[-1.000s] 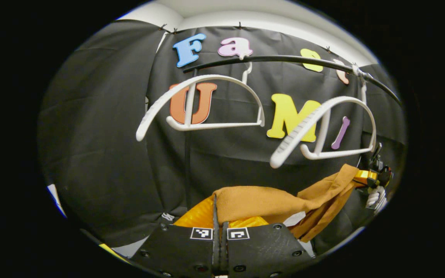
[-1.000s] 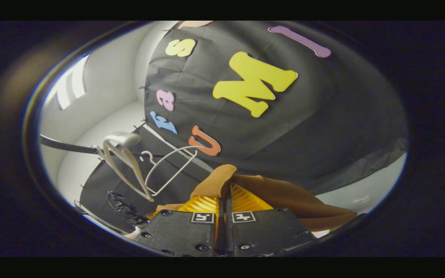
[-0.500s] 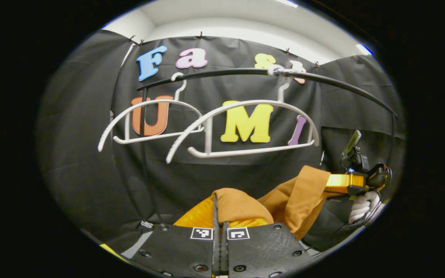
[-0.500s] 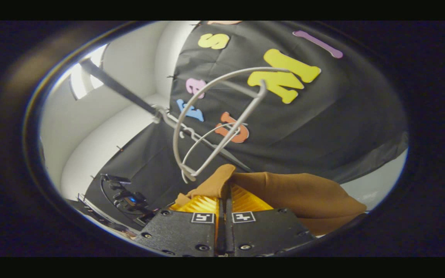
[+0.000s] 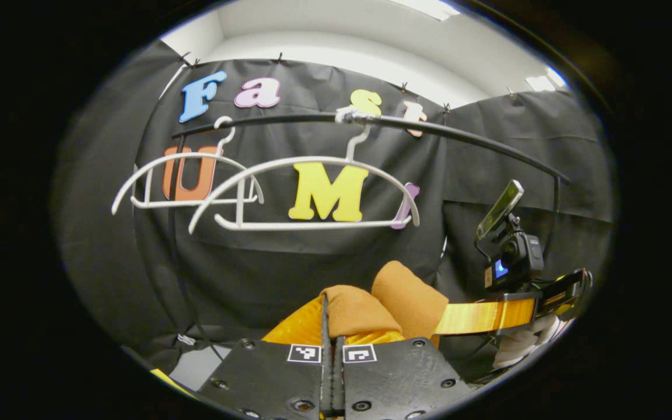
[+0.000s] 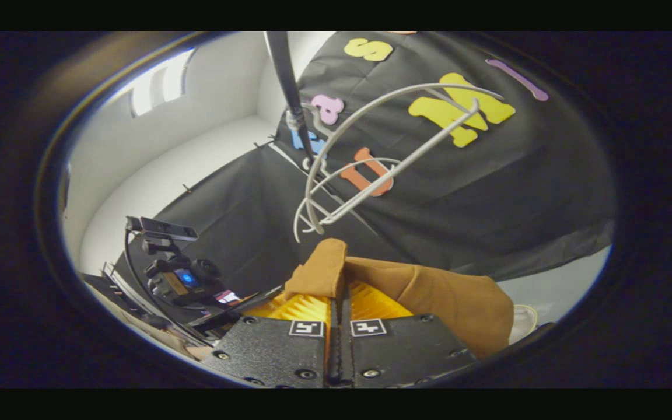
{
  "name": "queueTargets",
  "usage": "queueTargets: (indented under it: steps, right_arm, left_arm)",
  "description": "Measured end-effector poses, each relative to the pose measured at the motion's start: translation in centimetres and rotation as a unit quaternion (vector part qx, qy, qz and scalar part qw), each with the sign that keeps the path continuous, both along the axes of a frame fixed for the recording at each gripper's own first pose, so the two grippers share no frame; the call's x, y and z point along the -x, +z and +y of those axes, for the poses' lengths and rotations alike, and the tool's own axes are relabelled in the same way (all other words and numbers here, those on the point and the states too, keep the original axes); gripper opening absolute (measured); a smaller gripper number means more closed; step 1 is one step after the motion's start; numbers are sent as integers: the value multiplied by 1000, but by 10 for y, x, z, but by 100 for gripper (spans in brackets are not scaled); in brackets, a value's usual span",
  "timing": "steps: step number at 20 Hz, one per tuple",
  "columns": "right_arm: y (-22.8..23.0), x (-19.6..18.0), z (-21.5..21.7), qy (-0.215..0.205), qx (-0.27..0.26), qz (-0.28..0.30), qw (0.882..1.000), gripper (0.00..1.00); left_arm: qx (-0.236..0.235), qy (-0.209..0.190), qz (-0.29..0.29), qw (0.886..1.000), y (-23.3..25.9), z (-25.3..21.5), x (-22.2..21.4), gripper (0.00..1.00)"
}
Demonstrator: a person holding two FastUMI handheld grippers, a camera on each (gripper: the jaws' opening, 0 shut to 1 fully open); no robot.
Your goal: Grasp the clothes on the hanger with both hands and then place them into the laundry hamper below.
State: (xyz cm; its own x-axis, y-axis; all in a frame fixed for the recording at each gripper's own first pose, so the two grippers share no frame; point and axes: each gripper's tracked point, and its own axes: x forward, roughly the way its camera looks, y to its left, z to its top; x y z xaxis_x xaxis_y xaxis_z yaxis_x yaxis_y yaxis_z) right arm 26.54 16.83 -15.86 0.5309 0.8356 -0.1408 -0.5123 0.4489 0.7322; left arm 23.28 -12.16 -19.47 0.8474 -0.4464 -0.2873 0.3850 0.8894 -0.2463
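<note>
The brown garment (image 5: 371, 303) is off the hangers (image 5: 307, 192), bunched between both grippers below the rail (image 5: 429, 127). The left gripper (image 5: 331, 326) pinches one fold, and the right gripper (image 6: 339, 291) pinches another. Best to lower both together, grips firm, until the cloth hangs over the hamper.

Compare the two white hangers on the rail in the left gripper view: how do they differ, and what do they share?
The near hanger looks larger and hangs mid-rail; the far hanger looks smaller and hangs toward the rail's left end, partly overlapped by the near one. Both are white and bare.
</note>
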Motion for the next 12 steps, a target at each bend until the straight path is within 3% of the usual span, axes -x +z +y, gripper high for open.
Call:
queueTargets:
  steps: [1,6,9,12]
  right_arm:
    - [-19,-2,-1,-6,15,12,1000,3]
    - [-130,9,-8,-22,100,83,991,3]
    - [-196,19,-14,-27,159,143,976,4]
    - [-256,40,-18,-30,221,198,954,4]
  left_arm:
    - [-1,-5,11,1000,-17,-4,2,0]
    - [-7,-10,99,995,-119,-6,31,0]
    - [-5,11,178,984,-184,-4,43,0]
    - [-14,23,248,968,-234,-13,68,0]
